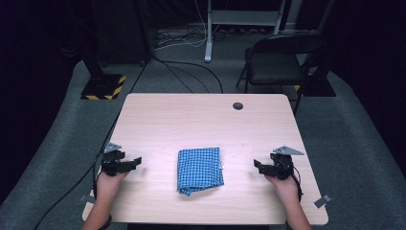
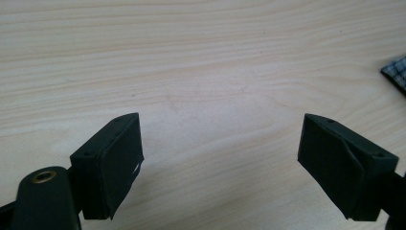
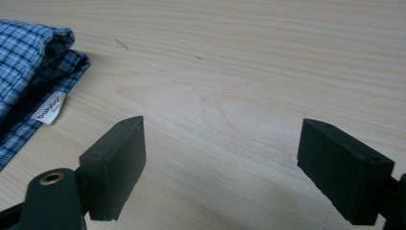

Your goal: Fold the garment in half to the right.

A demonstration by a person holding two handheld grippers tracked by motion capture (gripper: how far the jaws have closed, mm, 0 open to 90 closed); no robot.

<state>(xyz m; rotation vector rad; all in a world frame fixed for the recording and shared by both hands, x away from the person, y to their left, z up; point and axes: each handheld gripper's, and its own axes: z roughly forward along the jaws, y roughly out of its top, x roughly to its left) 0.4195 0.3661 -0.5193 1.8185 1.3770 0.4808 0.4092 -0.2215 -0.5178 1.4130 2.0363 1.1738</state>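
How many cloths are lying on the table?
1. A folded blue checked cloth lies in the middle of the table, between the left gripper and the right gripper. Another folded inside it would be hidden.

You have a pale wood-grain surface (image 1: 158, 115) with a dark round hole (image 1: 238, 106) near its far edge. Between your left tongs (image 1: 138, 161) and right tongs (image 1: 256, 165), apart from both, a folded blue checked cloth (image 1: 200, 170) lies flat, its white label (image 3: 50, 108) facing the right tongs.
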